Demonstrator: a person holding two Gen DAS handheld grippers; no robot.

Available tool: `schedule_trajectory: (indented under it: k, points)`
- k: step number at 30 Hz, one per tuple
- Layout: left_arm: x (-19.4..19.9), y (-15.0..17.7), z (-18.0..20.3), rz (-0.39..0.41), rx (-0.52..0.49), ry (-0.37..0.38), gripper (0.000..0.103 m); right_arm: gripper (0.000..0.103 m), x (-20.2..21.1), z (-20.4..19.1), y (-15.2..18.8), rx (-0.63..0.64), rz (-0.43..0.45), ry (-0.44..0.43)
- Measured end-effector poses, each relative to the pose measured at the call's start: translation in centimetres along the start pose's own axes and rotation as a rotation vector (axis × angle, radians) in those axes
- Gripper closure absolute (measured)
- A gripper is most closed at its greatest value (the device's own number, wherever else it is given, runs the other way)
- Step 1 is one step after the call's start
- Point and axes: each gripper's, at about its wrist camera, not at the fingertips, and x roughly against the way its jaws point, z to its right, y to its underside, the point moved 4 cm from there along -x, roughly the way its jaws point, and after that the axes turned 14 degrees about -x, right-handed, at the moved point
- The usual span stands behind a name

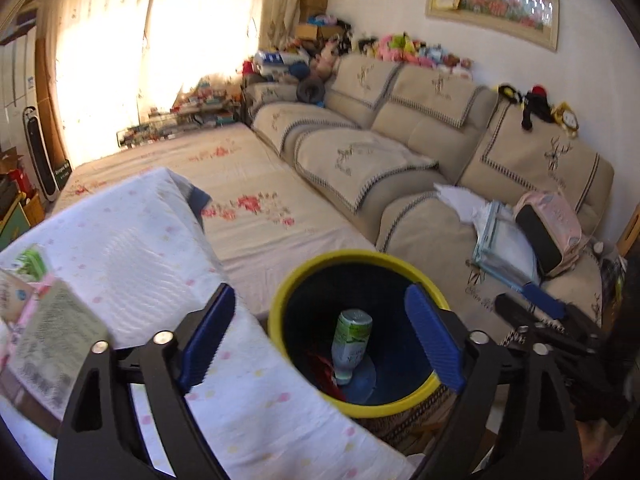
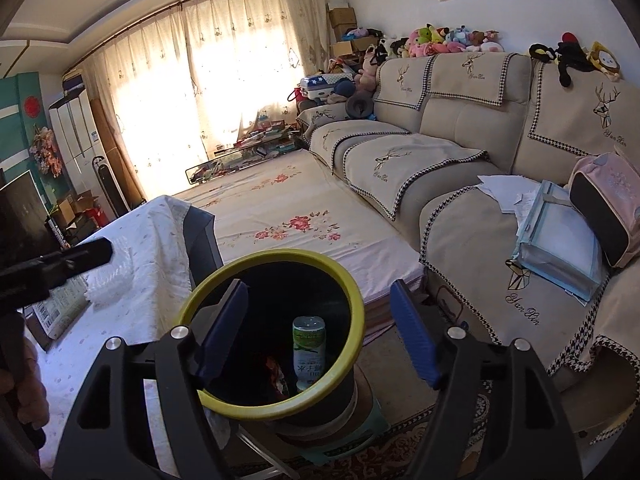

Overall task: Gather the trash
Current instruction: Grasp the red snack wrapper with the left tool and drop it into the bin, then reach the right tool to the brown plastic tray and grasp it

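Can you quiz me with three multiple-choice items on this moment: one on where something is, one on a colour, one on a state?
1. Where is the green-and-white bottle?
A. On the sofa
B. Inside the trash bin
C. On the table cloth

2. What colour is the rim of the trash bin?
A. Yellow
B. Red
C. White

3. How do the left gripper and right gripper stand?
A. Both shut on trash
B. Left shut, right open
C. Both open and holding nothing

Answers:
1. B, since both wrist views show the bottle down in the bin's dark interior beside a red wrapper.
2. A, the ring around the bin's mouth is yellow.
3. C, each pair of blue fingers is spread wide with nothing between them.
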Motion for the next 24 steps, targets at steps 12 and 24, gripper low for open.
schedule_trajectory:
  k: [12,24]
  points:
    - [16.3,5.5,-15.6,0.141,0.158,-0.346,0.008,0.03,-1.5,-13.3,3.8,0.183,-0.107,-0.204]
    - [21.9,19.4,-33.0,0.122,0.418,-0.649,0.008,0.028,-4.2,-28.5,9.9,0.379,-0.238,-0.376]
